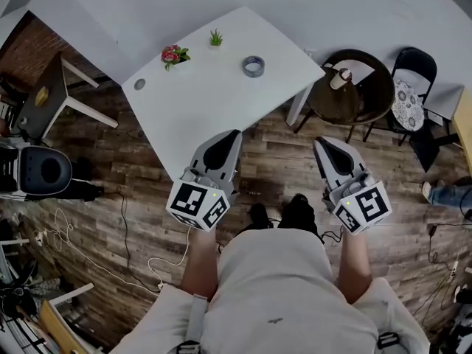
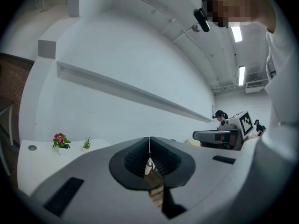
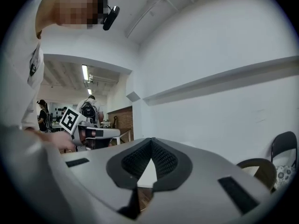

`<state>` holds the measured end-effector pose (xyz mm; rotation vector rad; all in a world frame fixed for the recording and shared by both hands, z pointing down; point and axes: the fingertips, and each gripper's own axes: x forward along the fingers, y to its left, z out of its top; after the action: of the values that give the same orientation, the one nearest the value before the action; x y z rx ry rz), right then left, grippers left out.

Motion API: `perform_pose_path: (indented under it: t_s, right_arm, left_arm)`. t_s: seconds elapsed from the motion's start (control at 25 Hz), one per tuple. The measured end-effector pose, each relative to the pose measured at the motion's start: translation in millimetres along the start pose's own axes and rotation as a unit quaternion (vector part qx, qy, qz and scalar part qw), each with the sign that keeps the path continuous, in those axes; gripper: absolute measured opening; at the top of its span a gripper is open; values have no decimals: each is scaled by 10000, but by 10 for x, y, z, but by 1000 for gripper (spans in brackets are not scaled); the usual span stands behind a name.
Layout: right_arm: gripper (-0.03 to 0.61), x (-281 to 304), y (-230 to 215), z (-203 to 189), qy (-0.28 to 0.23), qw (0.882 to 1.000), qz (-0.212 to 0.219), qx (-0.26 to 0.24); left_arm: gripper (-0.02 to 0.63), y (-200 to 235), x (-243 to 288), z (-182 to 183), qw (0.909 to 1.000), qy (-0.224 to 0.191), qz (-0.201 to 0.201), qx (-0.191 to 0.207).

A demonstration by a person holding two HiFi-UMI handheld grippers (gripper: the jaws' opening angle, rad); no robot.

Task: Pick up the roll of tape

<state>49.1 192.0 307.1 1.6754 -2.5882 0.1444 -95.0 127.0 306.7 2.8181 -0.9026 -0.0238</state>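
Note:
A grey roll of tape (image 1: pixel 254 66) lies flat on the white table (image 1: pixel 214 102), toward its far right corner. My left gripper (image 1: pixel 222 147) is held level over the table's near edge, well short of the roll, jaws shut with nothing in them. My right gripper (image 1: pixel 330 153) hovers over the wooden floor to the right of the table, also shut and empty. In the left gripper view the left gripper (image 2: pixel 149 146) shows its tips meeting; in the right gripper view the right gripper (image 3: pixel 151 146) does too. The roll is not visible in either gripper view.
A pink flower pot (image 1: pixel 174 54), a small green plant (image 1: pixel 215 38) and a small grey disc (image 1: pixel 139 84) sit on the table. A round dark table (image 1: pixel 361 87) and black chair (image 1: pixel 414 72) stand at right. Cables (image 1: pixel 140 227) trail on the floor.

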Motion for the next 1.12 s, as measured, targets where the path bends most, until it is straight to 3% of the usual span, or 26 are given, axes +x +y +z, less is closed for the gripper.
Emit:
perform_pose_path:
  t_s: [0.48,1.12]
  right_arm:
    - [8,250,-177,-23,-25,9997,93,225]
    - [42,1053,-836,182,-106,9980,565,247]
  left_arm:
    - [20,195,56,-129,9994,192,252,-106]
    - [21,618,770,123,9980,208,591,68]
